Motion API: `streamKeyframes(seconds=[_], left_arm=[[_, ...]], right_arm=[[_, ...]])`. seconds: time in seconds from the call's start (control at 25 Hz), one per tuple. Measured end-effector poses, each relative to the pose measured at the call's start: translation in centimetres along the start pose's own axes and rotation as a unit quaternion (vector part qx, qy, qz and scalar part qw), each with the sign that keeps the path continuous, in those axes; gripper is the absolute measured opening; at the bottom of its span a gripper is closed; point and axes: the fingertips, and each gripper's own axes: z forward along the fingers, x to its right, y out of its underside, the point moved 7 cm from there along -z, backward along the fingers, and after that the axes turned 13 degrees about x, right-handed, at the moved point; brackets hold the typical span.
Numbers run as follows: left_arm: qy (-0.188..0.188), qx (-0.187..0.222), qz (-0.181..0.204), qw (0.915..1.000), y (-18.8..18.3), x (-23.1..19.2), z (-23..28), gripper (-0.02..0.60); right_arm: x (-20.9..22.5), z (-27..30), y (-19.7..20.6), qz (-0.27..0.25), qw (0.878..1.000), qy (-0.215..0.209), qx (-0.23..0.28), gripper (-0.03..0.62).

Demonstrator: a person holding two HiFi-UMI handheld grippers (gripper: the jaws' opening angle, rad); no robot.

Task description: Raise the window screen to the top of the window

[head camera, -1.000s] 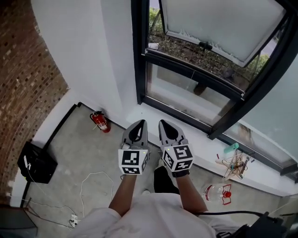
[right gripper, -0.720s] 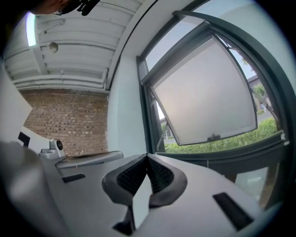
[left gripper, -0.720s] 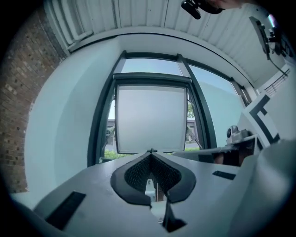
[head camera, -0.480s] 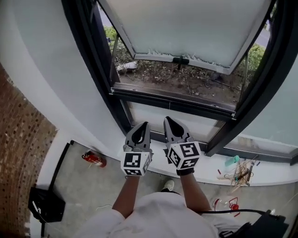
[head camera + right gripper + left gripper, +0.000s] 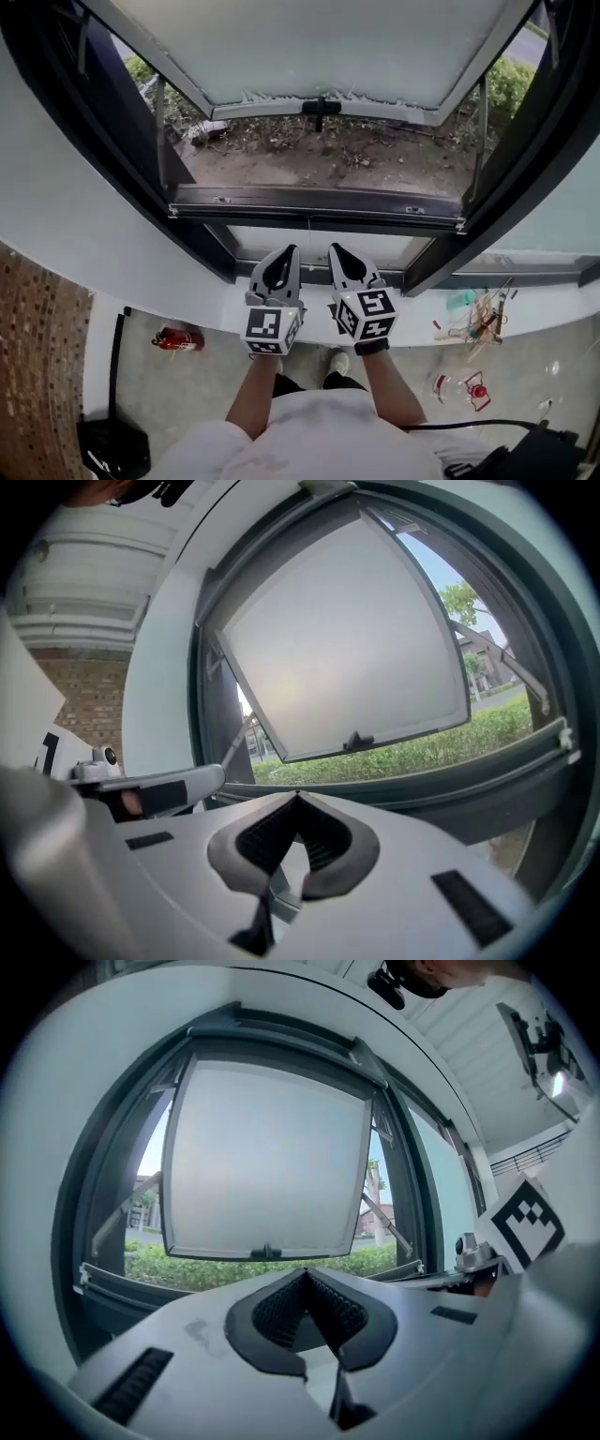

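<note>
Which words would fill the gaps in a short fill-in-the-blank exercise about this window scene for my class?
1. The left gripper and the right gripper each have their jaws ____, with nothing between them.
2. The fire extinguisher on the floor is ____ in colour.
3. The black handle sits at the middle of the window sash's ____ edge.

Missing words: shut; red; bottom.

Grey, black, white and a bit of red

The left gripper (image 5: 285, 251) and right gripper (image 5: 336, 249) are grey with black ridged pads (image 5: 279, 1312) and black-and-white square markers; ahead of the jaws the window frame (image 5: 309, 202) is black, its pane (image 5: 309, 47) milky white; beyond, green bushes (image 5: 234, 1274); left of the jaws and lower, a red fire extinguisher (image 5: 175, 338) and a brown speckled brick wall (image 5: 37, 356).
</note>
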Motion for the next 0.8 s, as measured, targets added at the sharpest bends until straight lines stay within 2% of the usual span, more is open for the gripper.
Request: streamKeyframes(seconds=[0.16,0.28,0.36,0.52,0.68,0.72,0.76,0.8], left_arm=[[0.040,-0.012,-0.015,0.9990,1.7,-1.7,2.0,0.000],[0.065,-0.019,-0.022,0.9975,2.4,-3.4,3.1,0.000],[0.076,-0.018,-0.024,0.9967,2.5,-4.4,3.5,0.000],[0.091,-0.016,-0.026,0.9954,2.4,-6.7,3.9,0.000],[0.095,-0.017,-0.022,0.9950,2.4,-8.5,3.6,0.000],[0.095,-0.018,-0.021,0.9951,2.4,-8.9,3.5,0.000],[0.093,-0.018,-0.019,0.9953,2.3,-9.4,3.4,0.000],[0.091,-0.019,-0.017,0.9955,2.3,-9.8,3.3,0.000]], right_arm=[[1.6,1.0,2.2,0.004,0.998,0.058,-0.013,0.000],[2.1,1.6,3.1,0.010,0.996,0.091,-0.002,0.000],[2.2,2.4,3.6,0.009,0.995,0.102,-0.004,0.000],[1.6,5.1,6.3,0.008,0.993,0.105,-0.049,0.000],[0.8,7.3,9.0,-0.030,0.990,0.117,-0.070,0.000],[0.7,7.8,9.7,-0.036,0.989,0.118,-0.077,0.032],[0.6,8.3,10.4,-0.039,0.989,0.117,-0.086,0.098],[0.5,8.7,11.1,-0.038,0.988,0.116,-0.097,0.110]])
